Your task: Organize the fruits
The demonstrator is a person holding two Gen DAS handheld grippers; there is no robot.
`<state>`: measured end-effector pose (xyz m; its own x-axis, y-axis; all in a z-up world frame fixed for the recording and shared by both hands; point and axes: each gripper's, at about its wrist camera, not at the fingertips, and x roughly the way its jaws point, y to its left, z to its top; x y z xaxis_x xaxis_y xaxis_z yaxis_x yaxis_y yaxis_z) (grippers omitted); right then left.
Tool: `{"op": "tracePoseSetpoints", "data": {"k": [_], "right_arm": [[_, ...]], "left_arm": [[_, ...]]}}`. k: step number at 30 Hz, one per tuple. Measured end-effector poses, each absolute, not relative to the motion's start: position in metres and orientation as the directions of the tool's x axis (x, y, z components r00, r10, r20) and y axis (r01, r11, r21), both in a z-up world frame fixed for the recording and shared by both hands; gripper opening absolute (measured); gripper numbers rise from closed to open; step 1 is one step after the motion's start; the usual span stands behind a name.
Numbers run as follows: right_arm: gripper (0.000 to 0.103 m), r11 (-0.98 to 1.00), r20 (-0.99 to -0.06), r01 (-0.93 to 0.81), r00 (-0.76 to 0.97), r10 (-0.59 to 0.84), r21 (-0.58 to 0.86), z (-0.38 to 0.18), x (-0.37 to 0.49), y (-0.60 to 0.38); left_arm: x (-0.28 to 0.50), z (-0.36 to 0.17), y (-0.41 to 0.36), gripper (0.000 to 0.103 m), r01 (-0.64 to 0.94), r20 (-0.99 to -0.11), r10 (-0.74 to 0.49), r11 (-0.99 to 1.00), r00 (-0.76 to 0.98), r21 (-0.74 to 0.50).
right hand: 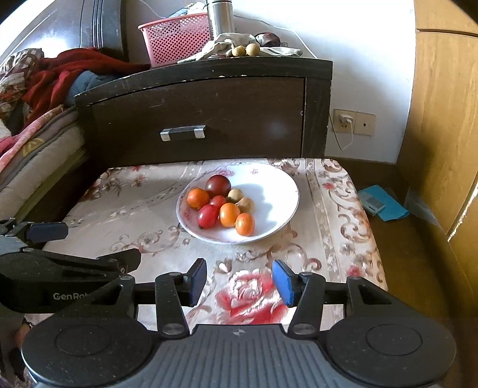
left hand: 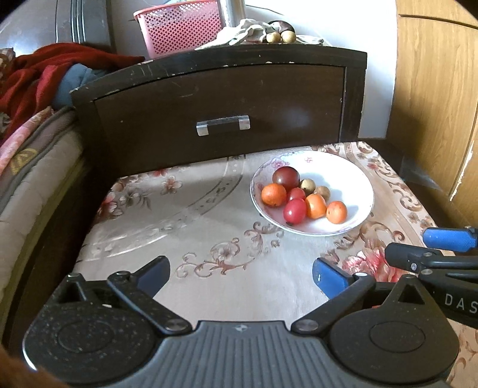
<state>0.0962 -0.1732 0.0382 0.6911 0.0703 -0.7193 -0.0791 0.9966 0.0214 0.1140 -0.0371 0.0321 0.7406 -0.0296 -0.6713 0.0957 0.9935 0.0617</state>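
A white plate (left hand: 352, 176) (right hand: 277, 182) sits on the floral cloth and holds several small fruits: a dark plum (left hand: 286, 176) (right hand: 218, 185), orange fruits (left hand: 273, 194) (right hand: 197, 198), red tomatoes (left hand: 294, 211) (right hand: 208, 216) and brown longans (left hand: 307, 185) (right hand: 235, 195). My left gripper (left hand: 241, 273) hangs open over bare cloth, near and left of the plate. Also open and holding nothing, my right gripper (right hand: 240, 282) hovers just short of the plate's near rim. Each gripper shows at the other view's edge.
A dark nightstand (left hand: 221, 101) (right hand: 203, 113) stands behind the cloth-covered table (left hand: 191, 209); on it are a pink basket (left hand: 179, 27), a steel flask (right hand: 220, 18) and two longans (left hand: 280, 36). A bed with red cloth (left hand: 38, 74) lies left; a wooden panel (right hand: 445, 119) right.
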Motion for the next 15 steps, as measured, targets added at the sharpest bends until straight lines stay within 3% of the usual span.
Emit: {"op": "tracePoseSetpoints", "data": {"k": [15], "right_arm": [[0.046, 0.996, -0.735, -0.088, 0.674, 0.073, 0.018, 0.042, 0.053, -0.163]], "left_arm": [[0.068, 0.028, -0.03, 0.103, 0.101, -0.686, -0.035, 0.993, 0.727, 0.055]]}}
